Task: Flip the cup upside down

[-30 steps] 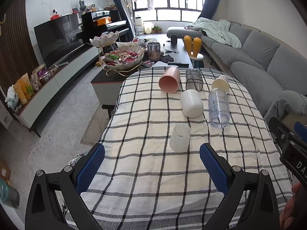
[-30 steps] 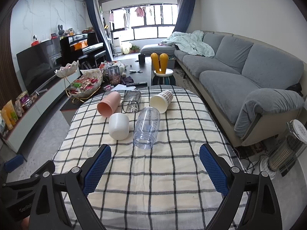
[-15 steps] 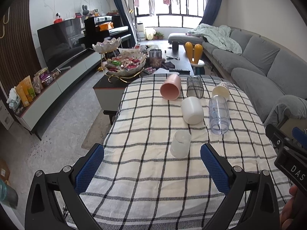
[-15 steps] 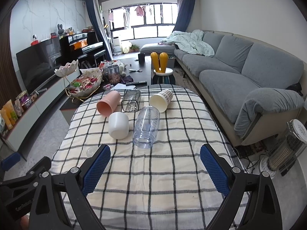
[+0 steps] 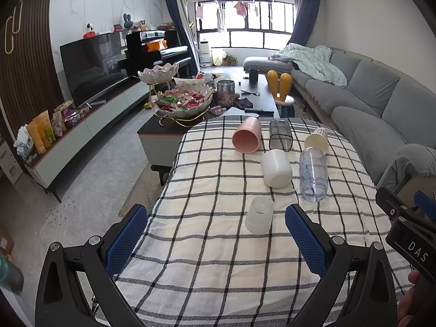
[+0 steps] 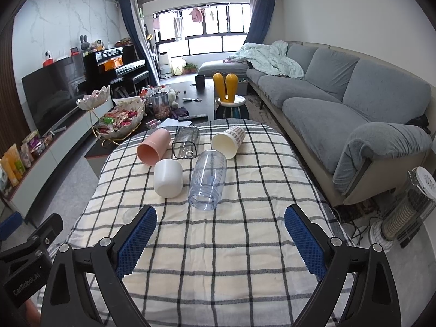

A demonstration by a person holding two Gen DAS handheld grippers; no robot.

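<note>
A frosted cup (image 5: pixel 259 215) stands upside down on the checked tablecloth (image 5: pixel 207 185), just beyond and between the tips of my open, empty left gripper (image 5: pixel 216 234). Further back several cups lie on their sides: a pink cup (image 5: pixel 246 139), a dark clear cup (image 5: pixel 280 135), a cream patterned cup (image 5: pixel 317 140), a white cup (image 5: pixel 275 168) and a clear bottle-like cup (image 5: pixel 313 177). In the right wrist view my right gripper (image 6: pixel 220 234) is open and empty, short of the clear cup (image 6: pixel 208 178) and the white cup (image 6: pixel 167 177).
A low coffee table (image 5: pixel 169 128) with a snack bowl stand (image 5: pixel 182 100) lies past the table's far edge. A grey sofa (image 6: pixel 340 100) runs along the right. A heater (image 6: pixel 406 212) stands on the floor at the right. A TV bench (image 5: pixel 81 125) lines the left wall.
The left gripper has tilted and drawn back slightly, so the frosted cup sits a little lower between its tips. The right gripper and all cups have barely moved.
</note>
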